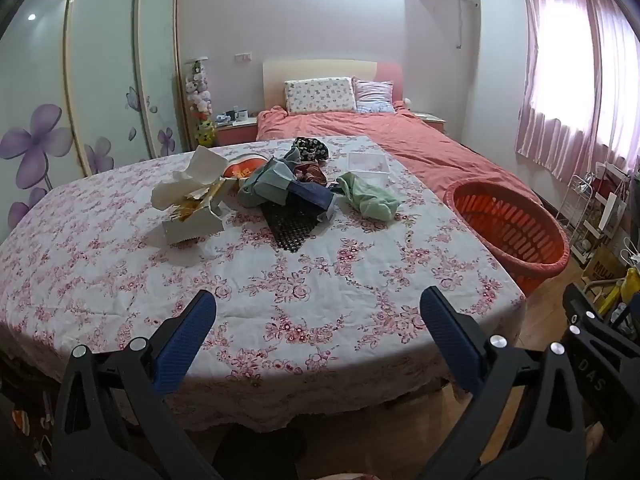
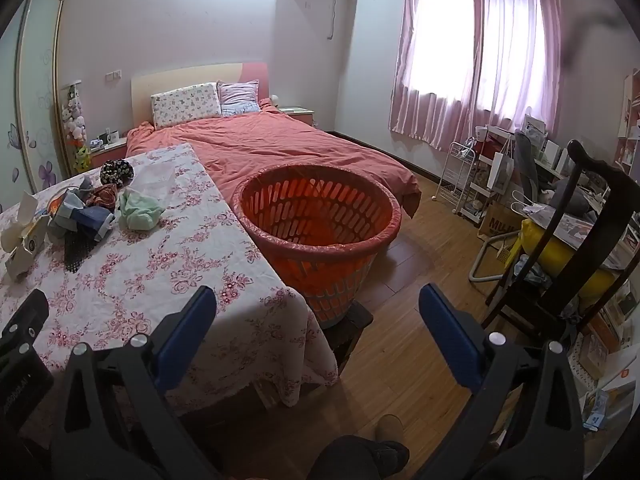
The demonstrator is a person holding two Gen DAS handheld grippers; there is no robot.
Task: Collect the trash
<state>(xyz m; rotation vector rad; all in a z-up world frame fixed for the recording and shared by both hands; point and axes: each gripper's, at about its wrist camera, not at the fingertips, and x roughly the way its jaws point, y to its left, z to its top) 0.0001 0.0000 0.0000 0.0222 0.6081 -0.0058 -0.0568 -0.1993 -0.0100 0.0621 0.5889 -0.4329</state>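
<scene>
— Where did things stand when you looked in?

— Both tools hung short of the table's point(image 1: 120, 288) near edge, tilted down. The left gripper point(image 1: 318, 312) had its blue fingers spread wide with nothing between them. The trash sat well beyond it, toward the far end of the flowered cloth.

— What was there, left to right?

— A torn white carton point(image 1: 192, 216) with crumpled tissue point(image 1: 200, 172) sticking out, then a heap of grey and blue wrappers point(image 1: 280, 188) on a black mesh piece point(image 1: 290, 226), then a crumpled green bag point(image 1: 370, 200), with a clear plastic tray point(image 1: 368, 162) behind it.

— And the bin?

— The orange basket point(image 2: 320, 200), lined and looking empty, stood on a dark stool point(image 2: 352, 328) against the table's right edge. The right gripper point(image 2: 318, 310) was open too, holding nothing, over the table corner.

— What worried you?

— The tissue could slip free if the carton were lifted by its top. A pinch on the heap might catch the cloth and drag everything. And that basket looked perched; a knock from the right tool could tip it off.
</scene>
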